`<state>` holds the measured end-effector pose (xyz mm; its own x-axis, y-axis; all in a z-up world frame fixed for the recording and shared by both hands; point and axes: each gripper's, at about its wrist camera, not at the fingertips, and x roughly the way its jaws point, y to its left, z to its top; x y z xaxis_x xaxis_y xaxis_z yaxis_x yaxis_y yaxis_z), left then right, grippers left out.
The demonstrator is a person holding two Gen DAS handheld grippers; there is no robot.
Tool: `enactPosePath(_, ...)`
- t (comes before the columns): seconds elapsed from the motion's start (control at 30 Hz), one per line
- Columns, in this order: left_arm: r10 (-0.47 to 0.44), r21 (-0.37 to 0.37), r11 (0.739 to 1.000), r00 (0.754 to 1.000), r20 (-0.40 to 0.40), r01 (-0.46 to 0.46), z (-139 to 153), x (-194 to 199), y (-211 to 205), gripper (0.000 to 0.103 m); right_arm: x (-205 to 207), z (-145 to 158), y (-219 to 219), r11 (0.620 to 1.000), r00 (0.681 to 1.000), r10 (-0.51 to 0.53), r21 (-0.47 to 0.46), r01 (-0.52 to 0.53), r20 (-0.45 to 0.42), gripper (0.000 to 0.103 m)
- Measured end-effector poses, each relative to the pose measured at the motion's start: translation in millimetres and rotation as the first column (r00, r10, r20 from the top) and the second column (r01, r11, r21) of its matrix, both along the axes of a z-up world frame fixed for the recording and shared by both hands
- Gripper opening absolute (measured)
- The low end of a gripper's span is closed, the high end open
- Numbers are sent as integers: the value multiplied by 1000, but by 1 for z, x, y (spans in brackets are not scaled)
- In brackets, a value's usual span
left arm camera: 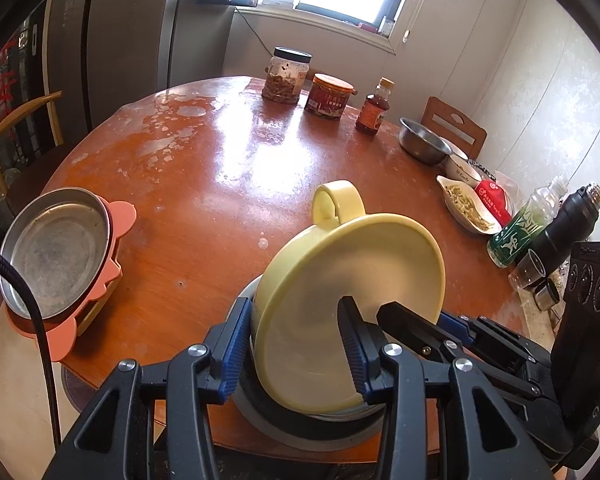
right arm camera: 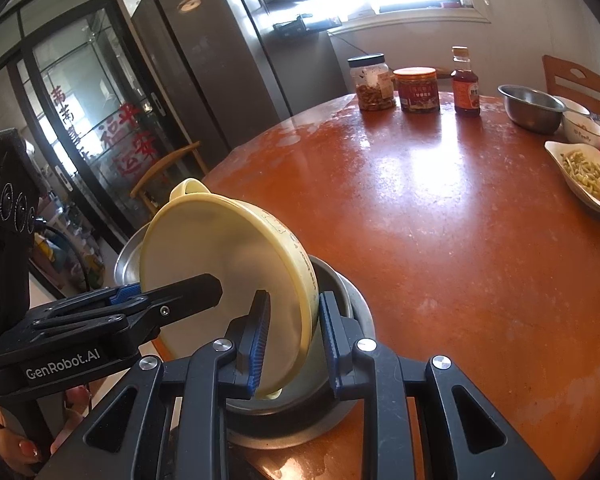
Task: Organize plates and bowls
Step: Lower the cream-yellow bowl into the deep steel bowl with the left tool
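A: From the left wrist camera, what do you see?

B: The left gripper [left arm camera: 296, 344] has its jaws clamped on the wall of a yellow bowl [left arm camera: 340, 276], one blue pad outside, one inside. The bowl is tipped steeply on edge, its ring handle up and away, and its lower side sits in a steel bowl [left arm camera: 300, 420] at the near edge of the round table [left arm camera: 204, 184]. The right gripper [left arm camera: 396, 316] comes in from the right and pinches the bowl's rim.

A: Anything else on the table?

B: A steel plate on a pink tray [left arm camera: 56, 252] at the left; jars, a sauce bottle and another steel bowl [left arm camera: 424, 140] at the far side.

A: And the right wrist camera?

B: The right gripper [right arm camera: 292, 340] has its jaws closed tight on the yellow bowl's [right arm camera: 220, 264] rim, with the steel bowl [right arm camera: 340, 380] beneath. The left gripper [right arm camera: 204, 292] reaches in from the left, a finger lying across the bowl's inside; its grip cannot be read from here.
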<state>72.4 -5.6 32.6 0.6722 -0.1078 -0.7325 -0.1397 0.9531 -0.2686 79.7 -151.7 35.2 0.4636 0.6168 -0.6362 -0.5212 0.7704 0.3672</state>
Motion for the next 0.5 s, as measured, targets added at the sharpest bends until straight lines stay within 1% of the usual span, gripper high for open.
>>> enactPosePath(0.17, -2, 14, 1000, 1000, -13, 2, -2, 3, -2, 44, -4, -2, -1, 1000, 1000, 4, 1, -4, -6, 27)
enactPosePath(0.33, -7, 12, 1000, 1000, -20, 7, -4, 5, -2, 44, -6, -4, 0, 1000, 1000, 5, -8, -5, 1, 27)
enactPosePath(0.5, -19, 22, 1000, 999, -25, 20, -8, 9, -3, 44, -3, -4, 1, 1000, 1000, -8, -27, 8, 7, 27)
